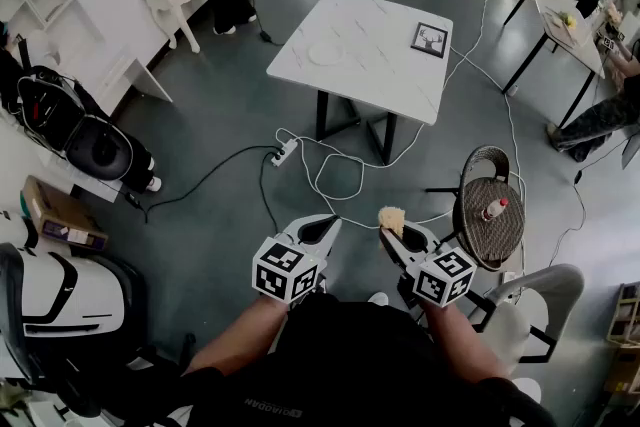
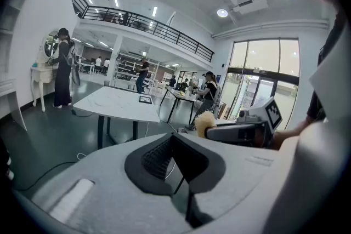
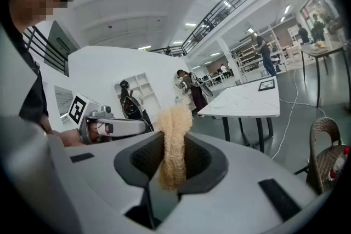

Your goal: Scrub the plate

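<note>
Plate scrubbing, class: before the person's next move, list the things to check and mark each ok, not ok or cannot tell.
1. Sponge clamped in right gripper: ok.
2. Left gripper free, jaws together on nothing: ok.
3. Plate in sight on white table: ok.
4. Plate within reach: not ok, the table stands well ahead.
5. Floor path: not ok, cables lie across it.
6. Dirt on the plate: cannot tell.

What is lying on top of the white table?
A white plate and a framed picture lie on the table. Anything beneath them is covered.
</note>
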